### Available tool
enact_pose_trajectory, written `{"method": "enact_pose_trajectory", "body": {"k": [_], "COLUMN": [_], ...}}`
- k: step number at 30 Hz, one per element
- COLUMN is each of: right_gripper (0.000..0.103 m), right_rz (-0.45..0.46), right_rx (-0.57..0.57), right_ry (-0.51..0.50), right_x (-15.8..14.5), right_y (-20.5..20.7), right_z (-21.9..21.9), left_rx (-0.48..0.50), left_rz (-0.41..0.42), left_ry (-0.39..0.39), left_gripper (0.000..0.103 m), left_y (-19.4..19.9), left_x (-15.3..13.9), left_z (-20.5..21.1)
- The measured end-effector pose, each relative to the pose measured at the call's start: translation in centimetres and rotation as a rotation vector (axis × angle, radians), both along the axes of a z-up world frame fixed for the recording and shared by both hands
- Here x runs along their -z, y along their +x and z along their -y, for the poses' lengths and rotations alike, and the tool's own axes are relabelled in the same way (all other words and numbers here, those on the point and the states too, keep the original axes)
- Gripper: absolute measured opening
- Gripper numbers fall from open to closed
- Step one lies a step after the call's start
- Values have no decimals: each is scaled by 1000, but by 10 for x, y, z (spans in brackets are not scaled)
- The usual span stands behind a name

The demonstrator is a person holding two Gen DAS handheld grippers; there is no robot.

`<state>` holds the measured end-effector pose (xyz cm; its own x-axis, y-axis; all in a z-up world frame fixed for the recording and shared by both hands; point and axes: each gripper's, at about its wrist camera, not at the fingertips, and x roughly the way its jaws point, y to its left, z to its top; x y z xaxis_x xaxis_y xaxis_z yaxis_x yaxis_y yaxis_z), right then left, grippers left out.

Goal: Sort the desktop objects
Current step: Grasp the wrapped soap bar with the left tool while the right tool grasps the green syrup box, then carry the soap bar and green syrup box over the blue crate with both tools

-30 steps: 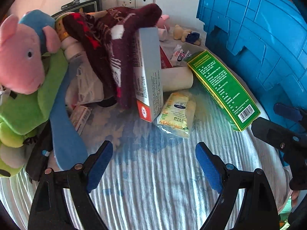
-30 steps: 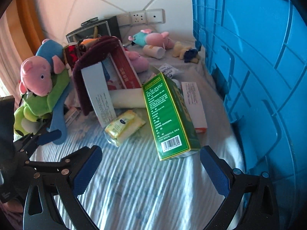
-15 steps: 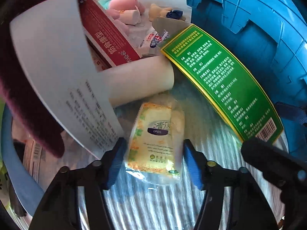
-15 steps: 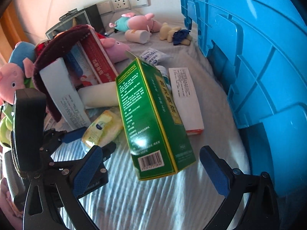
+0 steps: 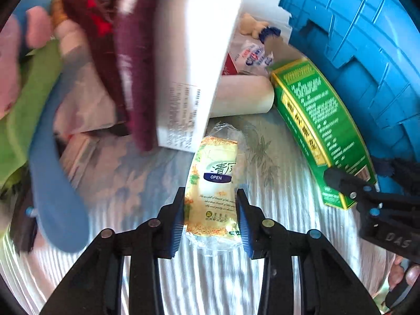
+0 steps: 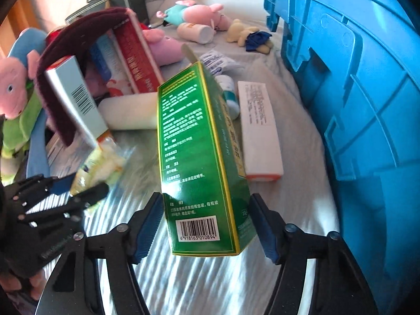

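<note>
Your left gripper (image 5: 212, 218) is closing, pads touching the one yellow tissue pack (image 5: 214, 183) lying on the striped cloth (image 5: 210, 275); its near end is hidden behind your fingers. Right gripper (image 6: 207, 225) is closing around the one green box (image 6: 202, 162), contact unclear. Blue crate (image 6: 354, 92) is cut off at right.

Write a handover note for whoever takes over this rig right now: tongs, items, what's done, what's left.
Left tongs: closing around the yellow tissue pack, pads at its sides.
Right tongs: closing around the green box, pads not quite on it.
Both items still rest on the striped cloth, beside the blue crate.
Done: nothing visibly sorted.
Left: finish both grasps and sort them, then the white box, plush toys and the rest.
</note>
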<state>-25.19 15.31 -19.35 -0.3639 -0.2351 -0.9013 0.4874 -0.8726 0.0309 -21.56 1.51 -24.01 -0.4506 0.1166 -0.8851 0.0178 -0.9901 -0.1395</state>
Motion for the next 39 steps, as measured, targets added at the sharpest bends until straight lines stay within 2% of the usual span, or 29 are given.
{"method": "enact_pose_trajectory", "body": {"k": [6,8,11,22,29,39], "right_gripper": [67,63,57,55,56,56], "right_rz": [-23,-27,-53,-202,-359,-545], "right_rx": [-7,-11,-22,-107,-146,-131], "right_ry": [41,67,51,-92,-195,-293], "right_x": [5,10,-2,-88,-160,-240], "right_y": [4,1,8,66,113,155], "right_z": [4,7,5,-4,-11,-47], "left_rx": [-1,-2,-15,-74,-115,-96], "left_rz": [-75,-100,-148,-309,-414,-545], "left_ry": [-35,-51,-65,-116,-143,-122], "left_gripper": [35,35,35,35,35,35], "left_y": [19,22,30,75,95,114], "left_x": [-29,-39,-54,-120,-165,-235], "left_z": [-10,-6,0,6,0,-24]}}
